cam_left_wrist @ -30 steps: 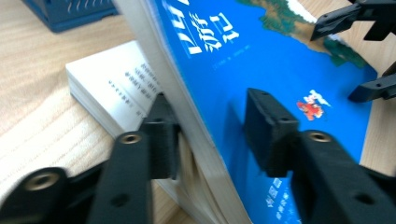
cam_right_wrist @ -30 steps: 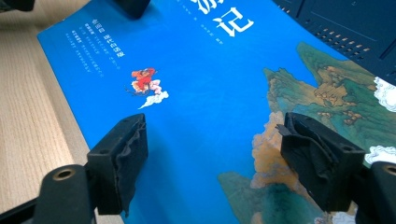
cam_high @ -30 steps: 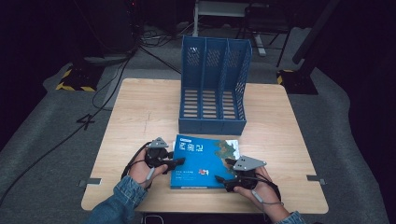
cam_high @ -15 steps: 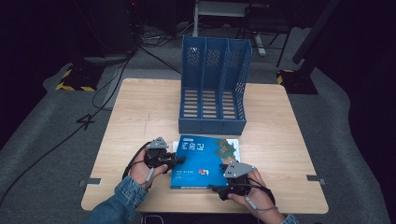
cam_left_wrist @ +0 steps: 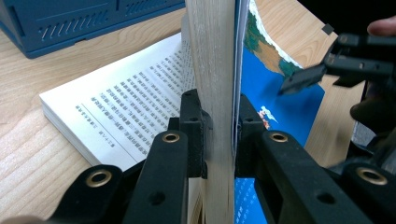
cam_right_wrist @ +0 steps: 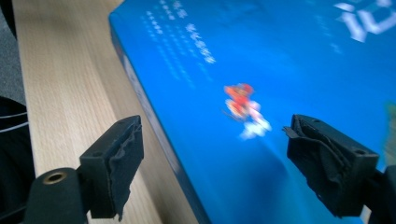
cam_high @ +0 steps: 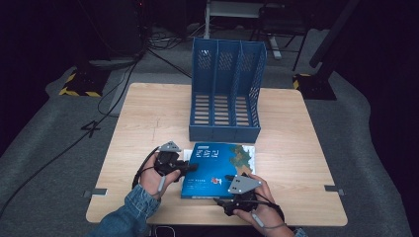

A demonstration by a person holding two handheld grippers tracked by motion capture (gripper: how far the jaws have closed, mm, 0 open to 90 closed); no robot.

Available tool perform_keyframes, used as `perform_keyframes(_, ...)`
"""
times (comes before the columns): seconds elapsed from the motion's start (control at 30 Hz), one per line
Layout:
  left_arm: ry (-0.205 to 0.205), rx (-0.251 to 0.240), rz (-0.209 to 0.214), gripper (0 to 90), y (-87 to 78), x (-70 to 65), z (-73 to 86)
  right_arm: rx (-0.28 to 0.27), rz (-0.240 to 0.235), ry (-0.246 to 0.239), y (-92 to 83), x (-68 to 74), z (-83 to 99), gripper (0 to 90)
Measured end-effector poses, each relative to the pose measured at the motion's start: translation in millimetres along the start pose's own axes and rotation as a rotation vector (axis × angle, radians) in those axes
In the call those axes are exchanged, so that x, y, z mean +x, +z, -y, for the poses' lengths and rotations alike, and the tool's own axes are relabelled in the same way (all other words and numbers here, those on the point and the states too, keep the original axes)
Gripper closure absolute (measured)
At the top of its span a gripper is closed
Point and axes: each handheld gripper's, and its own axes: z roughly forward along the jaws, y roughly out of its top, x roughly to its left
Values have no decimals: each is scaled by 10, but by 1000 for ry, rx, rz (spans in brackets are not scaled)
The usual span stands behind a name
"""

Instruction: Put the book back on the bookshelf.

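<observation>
A blue-covered book (cam_high: 217, 163) lies on the wooden table (cam_high: 148, 118) in front of a blue file organizer (cam_high: 225, 94). My left gripper (cam_high: 190, 167) is at the book's left edge. In the left gripper view it (cam_left_wrist: 219, 135) is shut on the front cover and a thick block of pages (cam_left_wrist: 212, 70), held up on edge above an exposed printed page (cam_left_wrist: 135, 107). My right gripper (cam_high: 223, 197) hovers at the book's front edge. Its jaws (cam_right_wrist: 215, 135) stand wide open with nothing between them, straddling that edge over the blue cover (cam_right_wrist: 280, 70).
The three-slot organizer (cam_left_wrist: 70, 23) stands upright just beyond the book, openings facing up. Bare wood (cam_right_wrist: 60, 84) runs along the table's front edge beside the book. Cables and dark stands sit on the grey floor (cam_high: 59, 148) around the table.
My right gripper has slid left along the book's front edge. The left gripper has stayed at the left edge, where a strip of white page now shows.
</observation>
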Motion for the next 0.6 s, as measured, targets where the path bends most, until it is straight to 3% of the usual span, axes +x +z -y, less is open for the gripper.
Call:
perform_keyframes(0.13,-16,15,22,785,16,-18,-78,-5,-3,-28,90,79,-51,151)
perform_keyframes(0.2,-28,27,31,786,15,-40,-143,-26,-8,-86,127,107,-82,152)
perform_keyframes(0.3,-29,33,34,787,13,-68,-216,-60,18,-115,182,110,-104,77)
perform_keyframes(0.4,-40,39,33,787,47,-74,-290,-79,96,-142,258,124,-123,1)
perform_keyframes(0.5,-62,51,30,787,98,-39,-348,-78,180,-182,330,135,-105,0)
perform_keyframes(0.6,-77,55,32,787,130,-15,-400,-69,211,-208,359,127,-93,0)
